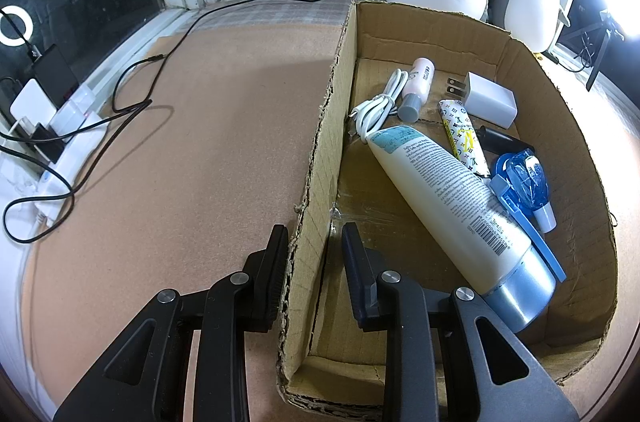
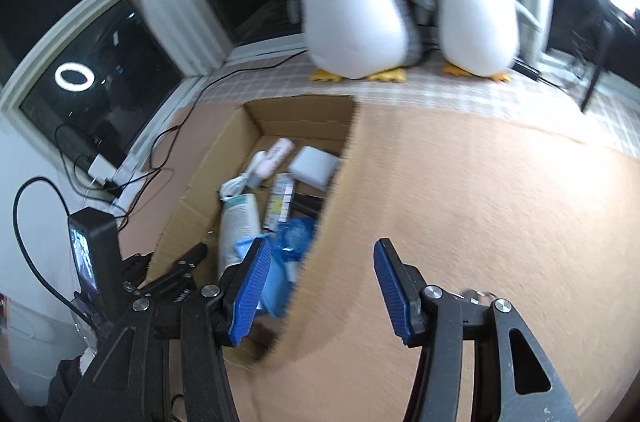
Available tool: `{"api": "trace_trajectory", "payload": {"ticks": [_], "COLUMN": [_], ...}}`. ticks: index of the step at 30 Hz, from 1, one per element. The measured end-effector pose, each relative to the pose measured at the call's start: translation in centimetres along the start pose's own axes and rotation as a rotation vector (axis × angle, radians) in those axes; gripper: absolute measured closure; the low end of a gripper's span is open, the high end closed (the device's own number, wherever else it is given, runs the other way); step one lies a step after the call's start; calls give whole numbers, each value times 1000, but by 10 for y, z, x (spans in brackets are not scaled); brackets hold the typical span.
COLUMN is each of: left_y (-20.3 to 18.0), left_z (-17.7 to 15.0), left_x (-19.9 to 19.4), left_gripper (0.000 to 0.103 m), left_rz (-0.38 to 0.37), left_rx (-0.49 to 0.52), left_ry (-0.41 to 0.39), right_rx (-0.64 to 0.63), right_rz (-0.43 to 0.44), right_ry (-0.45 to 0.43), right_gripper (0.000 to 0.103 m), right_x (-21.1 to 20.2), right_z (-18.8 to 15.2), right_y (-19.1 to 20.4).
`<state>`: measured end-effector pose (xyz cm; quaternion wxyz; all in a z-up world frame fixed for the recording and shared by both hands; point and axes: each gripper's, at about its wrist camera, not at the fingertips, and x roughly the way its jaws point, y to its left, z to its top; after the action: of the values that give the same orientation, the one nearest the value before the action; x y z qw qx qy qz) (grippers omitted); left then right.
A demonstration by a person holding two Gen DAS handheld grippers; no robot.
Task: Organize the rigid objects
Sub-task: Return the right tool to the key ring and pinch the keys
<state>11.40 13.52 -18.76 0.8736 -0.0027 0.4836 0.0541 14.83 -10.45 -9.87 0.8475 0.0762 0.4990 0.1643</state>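
Your left hand-held gripper (image 1: pixel 314 246) is clamping the near left wall of the cardboard box (image 1: pixel 320 158), one finger sitting outside the wall and the other inside, pads pressing on the cardboard. Your right hand-held gripper (image 2: pixel 320 286) is standing open with nothing between its blue pads (image 2: pixel 250 296), hovering over the box's right wall and the tan counter (image 2: pixel 480 222); that view is blurring. Inside the box, in the left wrist view, a large cream tube with a silver-blue cap (image 1: pixel 452 190) is lying diagonally from 11 o'clock down to 5 o'clock of the box floor. Just beside it at 3 o'clock a blue clear-plastic tool with a flat handle (image 1: pixel 520 182) is resting against the tube. Toward 12 o'clock a coiled white cable (image 1: pixel 376 106) is touching the tube's crimped end, and a small pink bottle with a grey cap (image 1: pixel 416 86) is lying next to the cable. A white wall charger (image 1: pixel 490 100) is sitting at 1 o'clock, with a patterned yellow-and-white stick (image 1: pixel 464 138) and a black item (image 1: pixel 502 140) between it and the tube. Beyond the box at 12 o'clock two plush penguins (image 2: pixel 360 2) are standing by the window. At 9 o'clock, black cords (image 1: pixel 132 98) are trailing across the counter to a white power strip (image 1: pixel 68 150).
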Motion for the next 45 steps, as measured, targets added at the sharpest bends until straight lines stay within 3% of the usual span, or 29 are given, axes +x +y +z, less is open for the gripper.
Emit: {"api": "trace_trajectory", "payload": {"ticks": [11,18,25,31,45], "left_y": [0,0,0,0,-1], "left_z": [0,0,0,0,0], "left_x": [0,0,0,0,0], "left_gripper": [77,77,77,77,77], "left_rz": [1,0,0,0,1], "left_rx": [0,-1,-1,-1,-1], "left_ry": [0,0,-1,0,-1], "right_rx": [181,343,556,663,723], "right_rz": [-92,-103,-46,1,53], "right_ry": [4,60,126,148,166], "right_gripper": [53,54,64,69,83], "right_x": [-20,-11,9,20,33], "right_z": [-21,-34,-47,-55,-57], "right_y": [-77,-115,-151,-171,-175]}}
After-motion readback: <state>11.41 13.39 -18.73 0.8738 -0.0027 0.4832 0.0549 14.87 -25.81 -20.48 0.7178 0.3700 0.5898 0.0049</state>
